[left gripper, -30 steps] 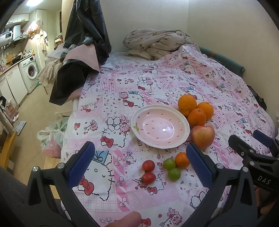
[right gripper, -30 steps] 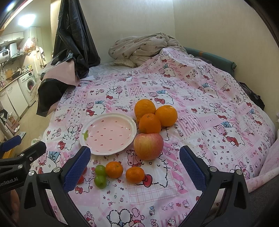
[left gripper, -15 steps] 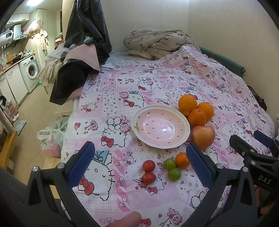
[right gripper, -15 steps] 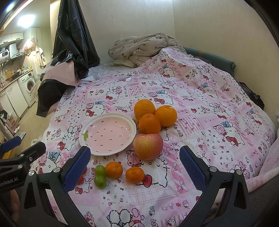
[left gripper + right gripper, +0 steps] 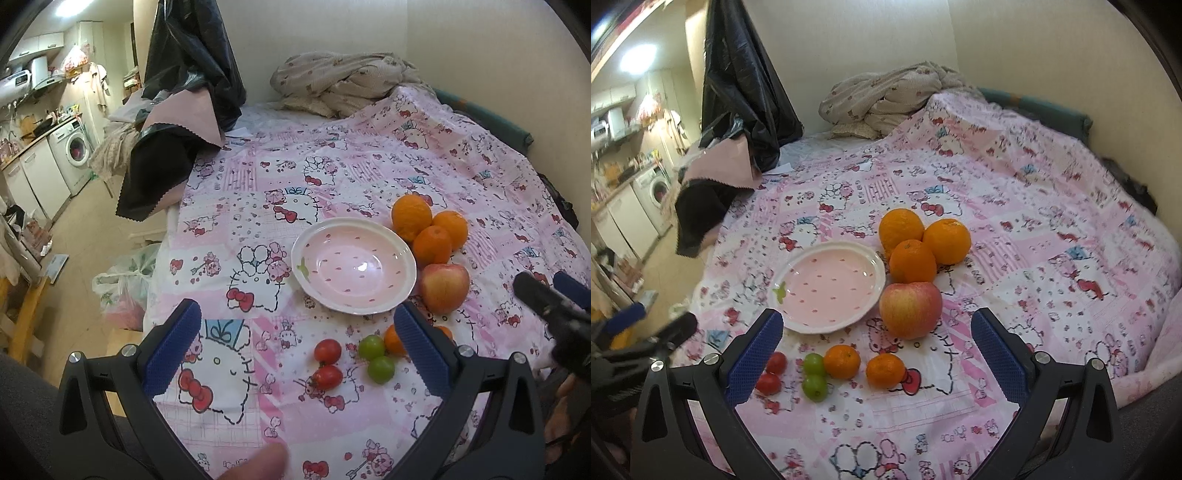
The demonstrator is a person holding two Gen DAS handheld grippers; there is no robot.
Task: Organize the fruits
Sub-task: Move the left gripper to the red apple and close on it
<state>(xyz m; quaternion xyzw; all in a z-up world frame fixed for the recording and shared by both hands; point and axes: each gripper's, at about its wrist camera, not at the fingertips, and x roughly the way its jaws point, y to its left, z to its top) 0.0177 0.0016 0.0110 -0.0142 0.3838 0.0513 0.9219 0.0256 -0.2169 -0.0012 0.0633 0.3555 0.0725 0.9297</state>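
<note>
On the pink cartoon-print bedsheet (image 5: 1034, 206) I count one pink speckled ceramic plate (image 5: 831, 286) with a white rim. At its 2 o'clock sit three large round oranges (image 5: 911, 260), clustered and touching. At its 3 o'clock there is one red-yellow apple (image 5: 910, 309). Toward 5 o'clock I see two small orange mandarins (image 5: 842, 361), at 6 o'clock two small green round fruits (image 5: 814, 386), and at 7 o'clock two small red tomatoes (image 5: 327, 376). That makes ten pieces of fruit.
</note>
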